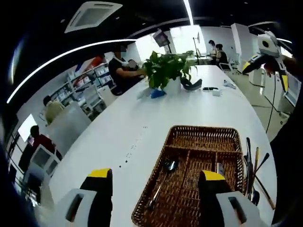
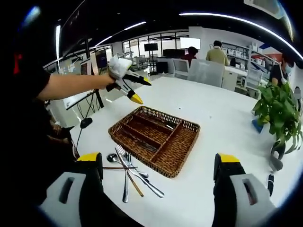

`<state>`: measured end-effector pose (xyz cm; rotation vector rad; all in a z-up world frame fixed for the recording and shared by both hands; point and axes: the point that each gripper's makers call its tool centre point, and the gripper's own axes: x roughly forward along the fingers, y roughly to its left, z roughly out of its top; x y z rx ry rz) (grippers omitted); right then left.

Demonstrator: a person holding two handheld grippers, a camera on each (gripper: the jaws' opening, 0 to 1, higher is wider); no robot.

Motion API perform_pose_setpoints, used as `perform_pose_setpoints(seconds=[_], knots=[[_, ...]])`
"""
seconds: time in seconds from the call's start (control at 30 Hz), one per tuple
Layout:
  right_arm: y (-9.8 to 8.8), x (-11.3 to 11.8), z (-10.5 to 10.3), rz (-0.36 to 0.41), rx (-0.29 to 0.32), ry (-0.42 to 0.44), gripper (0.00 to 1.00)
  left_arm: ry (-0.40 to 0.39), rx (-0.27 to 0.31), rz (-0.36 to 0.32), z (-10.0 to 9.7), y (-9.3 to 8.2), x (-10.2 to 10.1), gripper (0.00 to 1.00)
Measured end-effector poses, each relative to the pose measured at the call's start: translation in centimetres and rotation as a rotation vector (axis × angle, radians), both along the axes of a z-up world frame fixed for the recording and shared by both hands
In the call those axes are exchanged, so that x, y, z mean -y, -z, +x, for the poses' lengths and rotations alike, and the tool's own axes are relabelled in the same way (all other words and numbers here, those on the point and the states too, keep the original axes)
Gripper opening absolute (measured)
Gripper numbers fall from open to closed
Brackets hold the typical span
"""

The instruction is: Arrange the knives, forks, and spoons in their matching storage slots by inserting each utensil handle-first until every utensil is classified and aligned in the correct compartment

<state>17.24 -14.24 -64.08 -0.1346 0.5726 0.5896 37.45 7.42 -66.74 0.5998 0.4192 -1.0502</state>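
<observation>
We held both grippers above the white table (image 2: 222, 123), neither one carrying anything. The left gripper (image 1: 155, 187) hung over the wicker tray (image 1: 201, 137), its yellow-tipped jaws spread wide with only air between them. The right gripper (image 2: 158, 170) sat farther back, jaws likewise parted and empty. One spoon (image 1: 163, 177) already lay in a long compartment of the tray, bowl toward the far end. The rest of the cutlery (image 2: 130, 175) (a fork, a spoon, a knife and some thinner pieces, as far as we could tell) lay in a crossed heap on the table just beside the tray's edge.

The heap looked to us like the main hazard: with the handles overlapping, closing on one piece could drag or flip its neighbours, or pinch two at once. Thin metal lying flat on a smooth top could also slip from the jaws. A potted plant (image 2: 279, 111) stood well clear.
</observation>
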Motion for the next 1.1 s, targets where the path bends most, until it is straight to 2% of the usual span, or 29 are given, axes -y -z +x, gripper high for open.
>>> perform_pose_setpoints(seconds=[0.2,0.3,0.53,0.67,0.73,0.87,0.97,1.1], knots=[[-0.6,-0.4,0.2,-0.015,0.029,-0.047,0.99,-0.061,0.008,-0.040,-2.7,-2.2,-2.6,1.00],[-0.8,-0.6,0.3,-0.017,0.035,-0.064,0.99,-0.095,0.008,-0.063,-4.2,-3.4,-4.0,1.00],[-1.2,-1.8,0.3,-0.026,0.034,-0.107,0.99,-0.174,0.026,-0.176,-7.6,-7.1,-6.8,1.00],[-1.7,-2.2,0.3,-0.024,0.035,-0.108,0.99,-0.218,0.014,-0.224,-9.8,-8.0,-7.6,1.00],[-2.4,-2.3,0.5,-0.017,0.059,-0.105,0.99,-0.241,0.014,-0.253,-10.7,-8.3,-7.8,1.00],[-2.9,-2.1,0.9,-0.010,0.076,-0.112,0.99,-0.290,0.078,-0.281,-12.2,-9.2,-8.7,1.00],[-3.0,-2.4,0.7,-0.034,0.078,-0.159,0.99,-0.343,0.099,-0.323,-13.3,-9.9,-9.6,1.00],[-3.3,-1.8,1.1,-0.031,0.091,-0.149,0.99,-0.367,0.073,-0.318,-15.4,-8.7,-10.3,1.00]])
